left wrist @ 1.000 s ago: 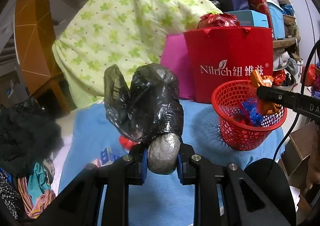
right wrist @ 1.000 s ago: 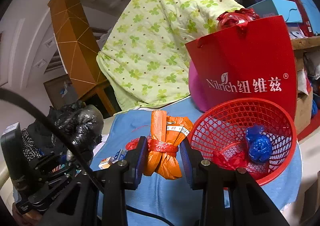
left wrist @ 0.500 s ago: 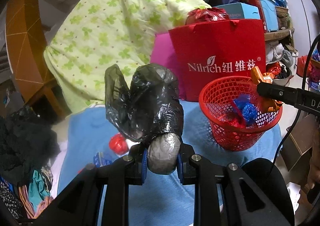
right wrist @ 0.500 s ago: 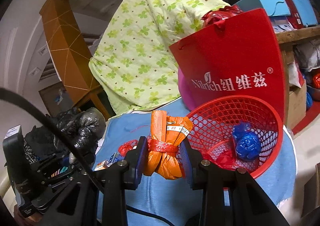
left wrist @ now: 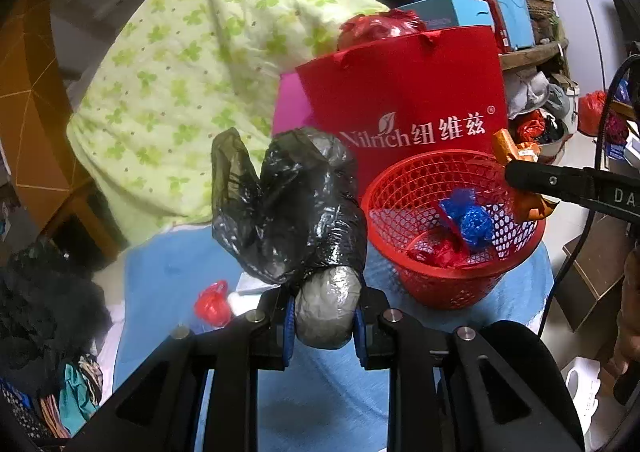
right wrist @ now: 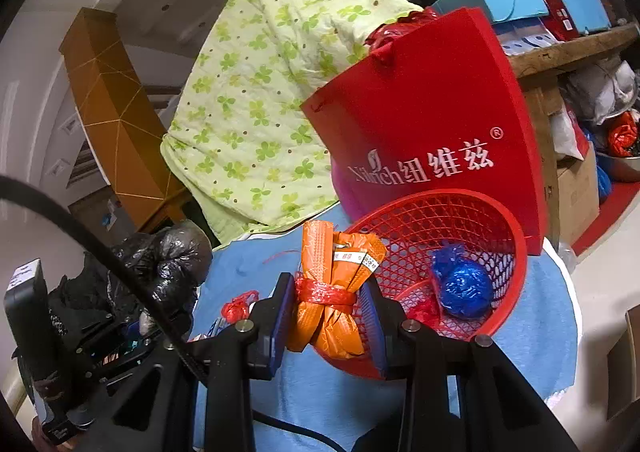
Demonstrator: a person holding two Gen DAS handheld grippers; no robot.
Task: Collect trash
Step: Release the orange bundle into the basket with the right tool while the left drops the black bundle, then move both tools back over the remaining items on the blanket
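Observation:
My left gripper [left wrist: 324, 326] is shut on a black plastic trash bundle [left wrist: 292, 212], held above the blue cloth, left of the red mesh basket [left wrist: 448, 284]. My right gripper [right wrist: 330, 316] is shut on an orange bag bundle [right wrist: 332, 292] tied with red string, held over the basket's [right wrist: 512, 292] near left rim. In the left wrist view the orange bundle [left wrist: 520, 176] hangs over the basket's right rim. The basket holds a blue wad [right wrist: 464, 286] and a red wad [left wrist: 436, 254].
A small red wad [left wrist: 212, 302] and small boxes lie on the blue cloth [left wrist: 168, 272] at left. A red Nilrich paper bag [left wrist: 404, 108] and a pink bag stand behind the basket. A green flowered quilt [left wrist: 192, 72] lies behind. Clutter fills the right side.
Both grippers have moved toward the basket. The orange bundle has gone from left of the basket to over its rim. The basket looks nearer in both views.

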